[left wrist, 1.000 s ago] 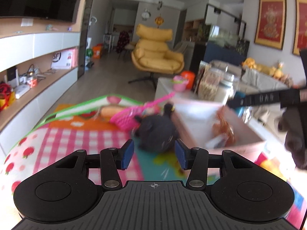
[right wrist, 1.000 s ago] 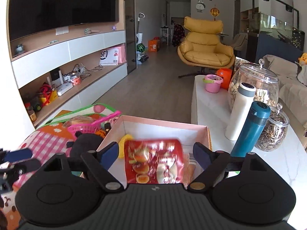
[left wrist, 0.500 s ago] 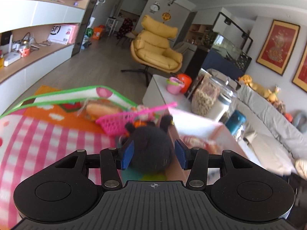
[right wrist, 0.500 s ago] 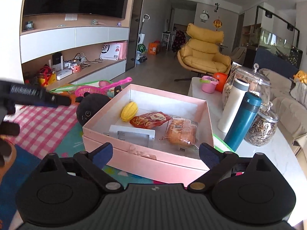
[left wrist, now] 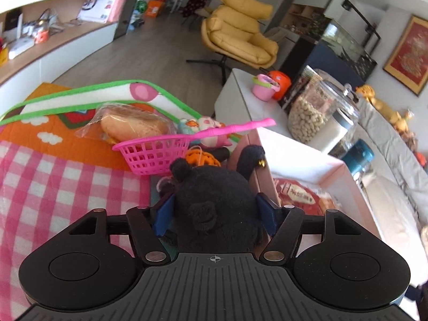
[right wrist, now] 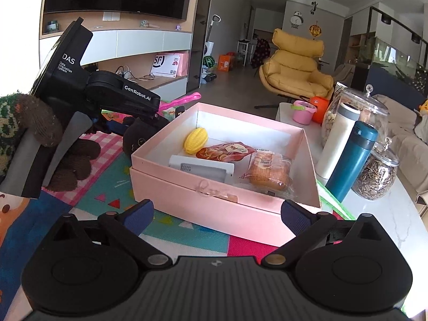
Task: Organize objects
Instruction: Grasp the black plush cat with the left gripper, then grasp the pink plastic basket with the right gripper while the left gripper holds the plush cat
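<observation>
A black plush toy (left wrist: 214, 195) lies on the play mat against the left wall of the open pink box (right wrist: 187, 184). My left gripper (left wrist: 214, 218) reaches over it from behind. Its jaws are opening, with the plush between the blue pads, which flank its sides. The right wrist view shows the plush (right wrist: 136, 139) under that gripper, which a gloved hand (right wrist: 69, 165) holds. My right gripper (right wrist: 218, 214) hangs in front of the box, its jaws opening wide with nothing between them. In the box lie a yellow corn toy (right wrist: 196, 141), a red snack packet (right wrist: 224, 151), a white packet (right wrist: 203, 168) and wrapped bread (right wrist: 268, 171).
A pink basket (left wrist: 155, 155), a bagged bun (left wrist: 133, 125), an orange toy (left wrist: 202, 159) and a pink-and-white toy (left wrist: 211, 131) lie on the mat beyond the plush. Right of the box, a white table holds a teal bottle (right wrist: 353, 157), a white bottle (right wrist: 337, 139) and glass jars (right wrist: 374, 176).
My left gripper closed in on the black plush and its jaws widened around it. My right gripper let the red snack packet drop into the box, drew back and opened wider.
</observation>
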{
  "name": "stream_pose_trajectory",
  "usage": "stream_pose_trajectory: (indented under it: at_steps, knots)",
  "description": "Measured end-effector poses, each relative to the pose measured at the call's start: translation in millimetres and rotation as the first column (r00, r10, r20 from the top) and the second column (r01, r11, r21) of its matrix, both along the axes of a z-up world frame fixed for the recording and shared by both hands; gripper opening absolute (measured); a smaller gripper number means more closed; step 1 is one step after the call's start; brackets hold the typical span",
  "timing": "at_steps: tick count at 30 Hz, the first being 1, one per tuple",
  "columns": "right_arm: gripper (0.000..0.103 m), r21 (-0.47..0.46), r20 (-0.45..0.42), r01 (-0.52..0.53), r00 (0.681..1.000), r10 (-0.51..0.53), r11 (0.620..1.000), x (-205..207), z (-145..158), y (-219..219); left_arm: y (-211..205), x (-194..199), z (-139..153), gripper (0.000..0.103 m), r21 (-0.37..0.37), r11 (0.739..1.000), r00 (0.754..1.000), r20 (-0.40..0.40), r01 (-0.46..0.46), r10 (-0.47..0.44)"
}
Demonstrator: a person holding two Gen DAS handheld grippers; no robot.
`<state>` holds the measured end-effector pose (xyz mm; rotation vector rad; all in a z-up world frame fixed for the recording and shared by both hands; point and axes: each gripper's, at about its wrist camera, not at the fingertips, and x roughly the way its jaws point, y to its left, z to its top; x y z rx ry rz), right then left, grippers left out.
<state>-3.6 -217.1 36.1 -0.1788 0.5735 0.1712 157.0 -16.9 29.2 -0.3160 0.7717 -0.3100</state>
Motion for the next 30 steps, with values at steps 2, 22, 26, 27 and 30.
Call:
stream_pose_trajectory:
  at_steps: [2,22,26,27,30]
  knots:
    - [0.101,0.006,0.006,0.003,1.0,-0.003,1.0,1,7,0,8,-17,3,0.066,-0.006,1.0,1.0,0.01,0.027,-0.027]
    - [0.103,0.1,-0.22,-0.072,0.971,0.093,0.992,159,55,126,104,-146,-22,0.058,-0.106,0.993,0.996,0.083,0.048,-0.039]
    - [0.103,0.071,-0.233,-0.054,0.97,0.069,0.996,179,48,144,108,-148,-27,0.058,-0.134,0.99,0.996,0.085,0.052,-0.041]
    - [0.103,0.068,-0.229,-0.035,0.972,0.05,0.997,186,48,147,108,-149,-27,0.058,-0.135,0.989,0.996,0.083,0.056,-0.045]
    - [0.085,-0.009,-0.184,0.001,0.983,-0.003,1.0,207,47,159,110,-152,-26,0.057,-0.129,0.99,0.995,0.08,0.062,-0.052]
